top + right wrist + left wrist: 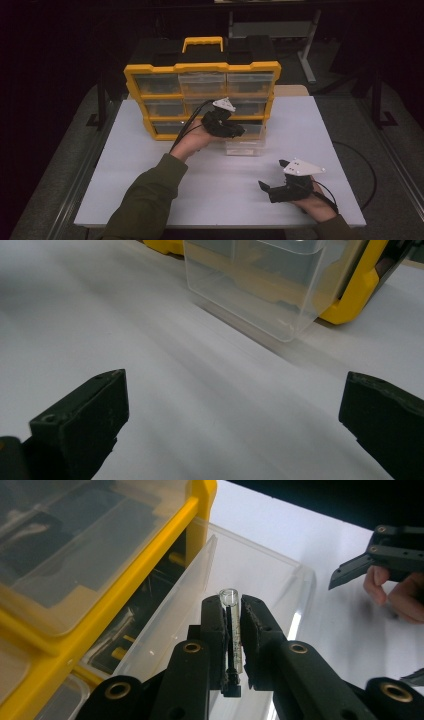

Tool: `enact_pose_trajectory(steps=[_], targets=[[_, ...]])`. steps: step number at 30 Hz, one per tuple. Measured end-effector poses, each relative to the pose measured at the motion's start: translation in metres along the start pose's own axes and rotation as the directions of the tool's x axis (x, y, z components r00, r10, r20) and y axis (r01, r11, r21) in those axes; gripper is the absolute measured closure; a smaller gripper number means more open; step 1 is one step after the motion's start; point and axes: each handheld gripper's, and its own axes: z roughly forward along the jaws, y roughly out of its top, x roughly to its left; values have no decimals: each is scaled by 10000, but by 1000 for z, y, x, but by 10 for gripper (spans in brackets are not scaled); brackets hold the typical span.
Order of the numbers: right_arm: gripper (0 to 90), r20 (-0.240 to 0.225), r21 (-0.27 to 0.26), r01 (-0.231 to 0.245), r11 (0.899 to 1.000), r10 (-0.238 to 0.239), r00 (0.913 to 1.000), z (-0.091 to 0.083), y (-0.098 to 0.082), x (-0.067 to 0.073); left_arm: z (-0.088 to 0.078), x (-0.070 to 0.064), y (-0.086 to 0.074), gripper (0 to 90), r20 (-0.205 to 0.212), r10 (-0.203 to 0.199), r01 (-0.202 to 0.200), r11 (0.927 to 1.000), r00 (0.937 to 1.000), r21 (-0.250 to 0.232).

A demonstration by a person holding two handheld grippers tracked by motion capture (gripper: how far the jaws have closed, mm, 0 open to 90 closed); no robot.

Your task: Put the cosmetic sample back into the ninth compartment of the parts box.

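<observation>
Black jaws of the left tool [231, 617] pinch a small clear glass tube [231, 630], its long axis running along the jaws so that the open rim [229, 596] stands out just past the pads. Straight beyond that rim lies the clear plastic drawer [260, 570], pulled out of the bottom row of the yellow-and-black organiser cabinet [200, 70] onto the white table [150, 165]. So the tube points into the open drawer, hanging over its inside, with the drawer's near wall [175, 615] just beside the jaws on the cabinet side. My guess is that the tube is about to be laid in the drawer, and that wall and the yellow frame [150, 565] are what could catch the jaws. Whether anything already lies in the drawer is hard to tell through the glare.

From the high view the left tool [231, 131] sits over the drawer [245, 146], while the right tool [267, 189] rests well apart, near the table's front edge, its jaws spread wide with nothing between them. The left hand [192, 142] is by far the nearer one.
</observation>
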Motion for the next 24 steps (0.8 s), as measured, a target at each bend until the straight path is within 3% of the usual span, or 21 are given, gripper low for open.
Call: enact_pose_trajectory(steps=[12, 20, 24], targets=[[0, -5, 76, -100, 9999, 100, 9999, -1, 0, 0, 17, -4, -4, 801, 4, 44, -44, 9994, 10000, 344], [0, -9, 95, -33, 9999, 33, 10000, 0, 0, -1, 13, 0, -3, 761, -71, 60, -57, 9995, 10000, 326], [0, 12, 47, -38, 10000, 38, 10000, 0, -1, 0, 6, -2, -1, 808, 83, -89, 87, 9998, 9999, 192]])
